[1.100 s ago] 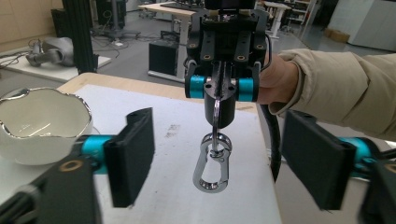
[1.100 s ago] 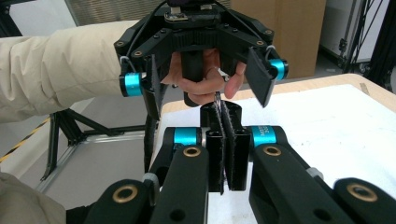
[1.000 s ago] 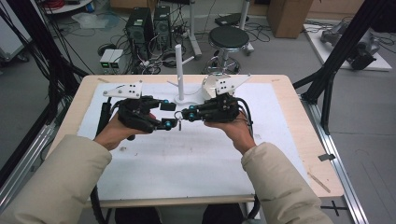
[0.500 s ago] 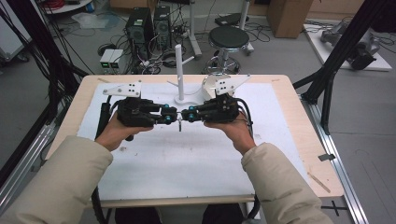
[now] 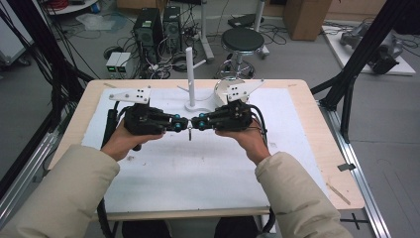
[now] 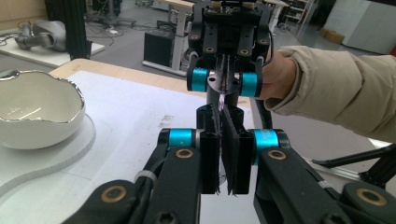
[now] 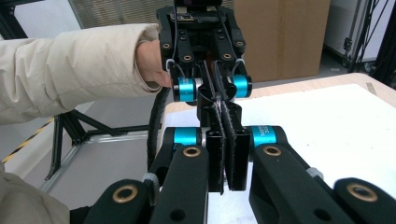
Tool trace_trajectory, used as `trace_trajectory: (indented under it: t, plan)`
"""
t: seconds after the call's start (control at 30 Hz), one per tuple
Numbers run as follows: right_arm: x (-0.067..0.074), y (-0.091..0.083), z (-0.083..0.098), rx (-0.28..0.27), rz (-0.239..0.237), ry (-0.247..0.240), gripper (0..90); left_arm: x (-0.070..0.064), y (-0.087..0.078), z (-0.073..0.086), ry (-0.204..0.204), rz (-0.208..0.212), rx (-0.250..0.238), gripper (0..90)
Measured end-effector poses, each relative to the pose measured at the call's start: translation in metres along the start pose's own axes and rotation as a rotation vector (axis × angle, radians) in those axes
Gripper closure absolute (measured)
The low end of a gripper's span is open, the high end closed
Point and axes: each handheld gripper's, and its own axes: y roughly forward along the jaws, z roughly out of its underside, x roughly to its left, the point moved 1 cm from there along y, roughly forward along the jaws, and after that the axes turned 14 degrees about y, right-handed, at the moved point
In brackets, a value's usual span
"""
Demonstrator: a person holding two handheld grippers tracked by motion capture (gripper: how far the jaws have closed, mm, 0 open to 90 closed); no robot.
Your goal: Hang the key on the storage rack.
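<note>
High view: the left gripper [image 5: 179,123] and right gripper [image 5: 198,123] meet tip to tip, a thin metal piece [image 5: 189,132] hanging straight down between them, equally near both.

Left gripper view: its jaws have just been closing and now pinch the piece's edge.

Right gripper view: jaws clenched on the same piece, its long axis upright.

The black two-jaw left gripper [image 5: 181,124] and black two-jaw right gripper [image 5: 196,123] both carry bright cyan rollers and brass-coloured pivot rings. Beside the left gripper sits a glossy white eggshell-shaped bowl [image 6: 39,114] with a silver rim. Beneath them spreads a white mat [image 5: 198,173] on a pale wooden table [image 5: 322,129]. The sleeves [image 5: 297,198] are cream.
</note>
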Motion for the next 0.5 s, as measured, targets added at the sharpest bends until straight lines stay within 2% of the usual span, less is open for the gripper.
trace_trajectory:
  t: [0.23, 0.5]
  plan:
    - [-0.0014, 0.0003, 0.0008, -0.006, -0.01, 0.013, 88.9, 0.0006, 0.0004, 0.0001, -0.009, 0.006, 0.005, 87.0]
    - [-0.0031, 0.0005, 0.0004, -0.015, -0.015, -0.012, 88.2, 0.0002, 0.0, -0.0009, -0.022, 0.004, 0.005, 88.2]
